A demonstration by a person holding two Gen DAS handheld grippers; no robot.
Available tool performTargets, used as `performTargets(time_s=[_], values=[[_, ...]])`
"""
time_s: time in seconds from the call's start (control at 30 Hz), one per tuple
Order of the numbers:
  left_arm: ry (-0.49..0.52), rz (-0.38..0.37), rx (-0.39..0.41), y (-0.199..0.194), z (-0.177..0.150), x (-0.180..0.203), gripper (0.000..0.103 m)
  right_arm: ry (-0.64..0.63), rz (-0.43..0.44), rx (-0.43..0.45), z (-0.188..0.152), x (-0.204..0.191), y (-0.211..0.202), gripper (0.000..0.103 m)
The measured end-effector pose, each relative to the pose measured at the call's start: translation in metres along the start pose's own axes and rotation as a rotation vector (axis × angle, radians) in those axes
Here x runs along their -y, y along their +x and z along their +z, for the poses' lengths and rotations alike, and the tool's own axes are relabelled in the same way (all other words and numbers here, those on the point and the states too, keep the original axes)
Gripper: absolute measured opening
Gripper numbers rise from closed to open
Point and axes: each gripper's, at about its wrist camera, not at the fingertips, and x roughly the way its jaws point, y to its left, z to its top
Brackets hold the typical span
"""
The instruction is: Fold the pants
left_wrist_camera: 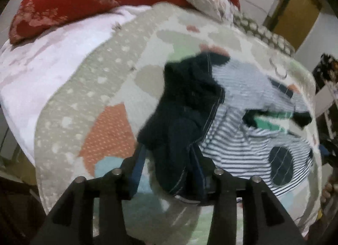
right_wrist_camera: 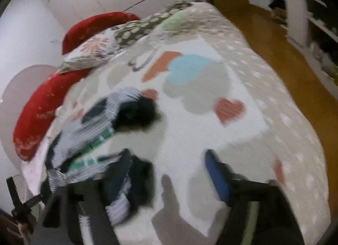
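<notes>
Dark navy pants [left_wrist_camera: 186,118] with pale stitching hang bunched from my left gripper [left_wrist_camera: 169,167], which is shut on the cloth just above the bed. In the right wrist view the pants [right_wrist_camera: 135,171] show blurred at lower left. My right gripper [right_wrist_camera: 169,171] is open and holds nothing; its blue-padded fingers [right_wrist_camera: 217,177] hover over the quilt, right of the clothes.
A pile of striped clothes [left_wrist_camera: 249,139] lies on the patterned quilt [left_wrist_camera: 88,105], also in the right wrist view [right_wrist_camera: 88,135]. Red pillows [left_wrist_camera: 84,2] and a floral pillow [right_wrist_camera: 90,53] sit at the head. Wooden floor [right_wrist_camera: 295,72] and shelves [right_wrist_camera: 312,12] lie to the right.
</notes>
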Motion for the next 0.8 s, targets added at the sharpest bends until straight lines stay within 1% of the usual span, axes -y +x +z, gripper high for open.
performTargets(time_s=[0.07,0.13,0.2,0.23,0.27,0.3,0.33,0.4,0.47,0.5,0.57,0.6,0.67,0.7,0.8], values=[[-0.012,-0.023,0.018,-0.007,0.001,-0.002,0.044,0.015,0.005,-0.025,0.015,-0.001,0.020,0.079],[-0.016,-0.041,0.022,-0.013,0.000,-0.002,0.045,0.108,0.072,-0.087,0.033,0.004,0.053,0.079],[-0.016,-0.046,0.019,-0.015,0.001,-0.001,0.045,0.232,0.133,-0.131,0.045,0.011,0.084,0.079],[-0.018,-0.047,0.016,-0.015,0.002,0.001,0.045,0.261,0.144,-0.133,0.048,0.012,0.093,0.078],[-0.021,-0.053,0.010,-0.014,0.002,0.002,0.045,0.271,0.149,-0.128,0.052,0.009,0.099,0.060],[-0.020,-0.061,0.004,-0.014,0.002,0.003,0.045,0.263,0.160,-0.133,0.056,0.005,0.101,0.034],[-0.016,-0.067,0.001,-0.015,0.002,0.004,0.045,0.250,0.198,-0.161,0.060,-0.001,0.105,0.012],[-0.004,-0.069,0.007,-0.015,0.001,0.009,0.045,0.191,0.179,-0.125,0.066,-0.013,0.092,0.012],[0.012,-0.069,0.013,-0.016,-0.001,0.014,0.045,0.062,0.143,-0.032,0.068,-0.032,0.061,0.011],[0.018,-0.072,0.013,-0.016,-0.002,0.016,0.045,0.030,0.134,-0.008,0.068,-0.036,0.052,0.011],[0.033,-0.079,0.009,-0.016,-0.004,0.020,0.045,-0.061,0.088,0.058,0.066,-0.048,0.029,0.011],[0.045,-0.078,0.005,-0.016,-0.006,0.023,0.045,-0.128,0.044,0.092,0.060,-0.055,0.018,0.011],[0.071,-0.070,-0.003,-0.016,-0.010,0.029,0.053,-0.182,0.007,0.096,0.049,-0.054,0.011,0.014],[0.079,-0.067,-0.006,-0.015,-0.011,0.030,0.055,-0.184,-0.017,0.067,0.040,-0.046,0.014,0.014],[0.087,-0.067,-0.020,-0.014,-0.014,0.031,0.056,-0.128,-0.115,-0.031,0.017,-0.011,0.029,0.015]])
